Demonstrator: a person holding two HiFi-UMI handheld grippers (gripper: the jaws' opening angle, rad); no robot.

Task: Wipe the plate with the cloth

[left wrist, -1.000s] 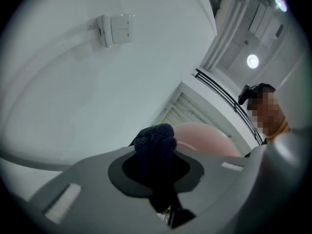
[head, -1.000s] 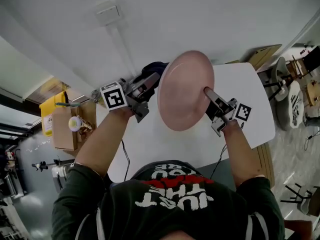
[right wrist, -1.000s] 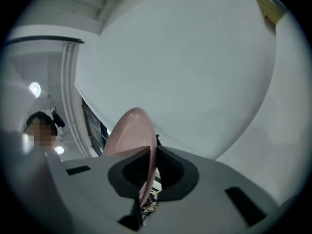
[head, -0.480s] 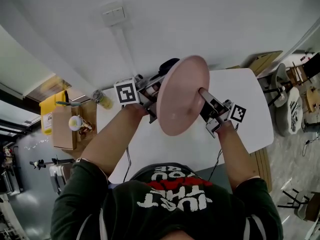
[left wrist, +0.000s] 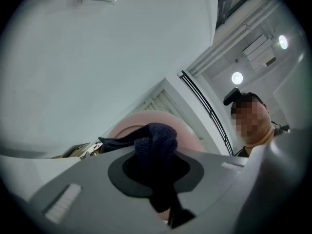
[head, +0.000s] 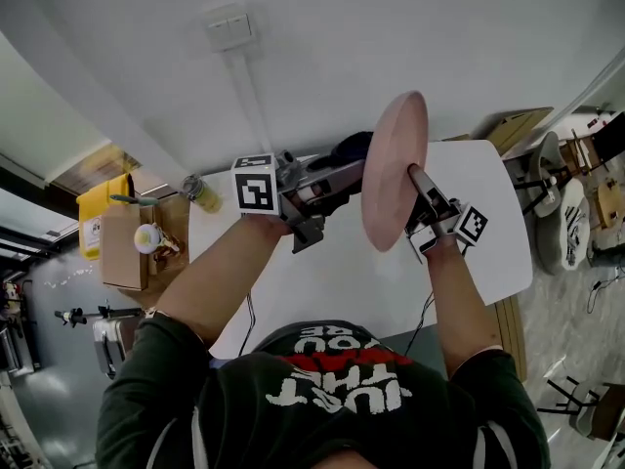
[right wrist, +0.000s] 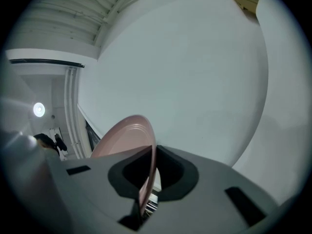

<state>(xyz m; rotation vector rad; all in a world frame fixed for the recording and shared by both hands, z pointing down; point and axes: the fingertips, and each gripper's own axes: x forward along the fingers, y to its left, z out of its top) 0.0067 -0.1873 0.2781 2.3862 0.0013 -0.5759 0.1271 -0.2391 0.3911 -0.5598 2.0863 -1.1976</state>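
A pink plate [head: 395, 169] stands almost edge-on above the table. My right gripper [head: 422, 191] is shut on its lower rim. In the right gripper view the rim of the plate [right wrist: 124, 135] runs straight down between the jaws of the right gripper [right wrist: 145, 182]. My left gripper [head: 344, 176] is shut on a bunched dark blue cloth [head: 352, 152], which sits against the plate's left face. The cloth [left wrist: 155, 145] fills the jaws of the left gripper [left wrist: 157, 172] in the left gripper view. Behind it shows the plate [left wrist: 192, 133].
Below the hands lies a white table [head: 493, 203]. A cardboard box [head: 122, 252], a yellow box [head: 98, 218] and a bottle [head: 200, 193] stand at the left. Chairs [head: 566, 193] stand to the right. A switch plate [head: 229, 29] is on the wall.
The plate has turned from facing me to nearly edge-on and has risen a little. The left gripper with the cloth has moved up and to the right, against the plate's face.
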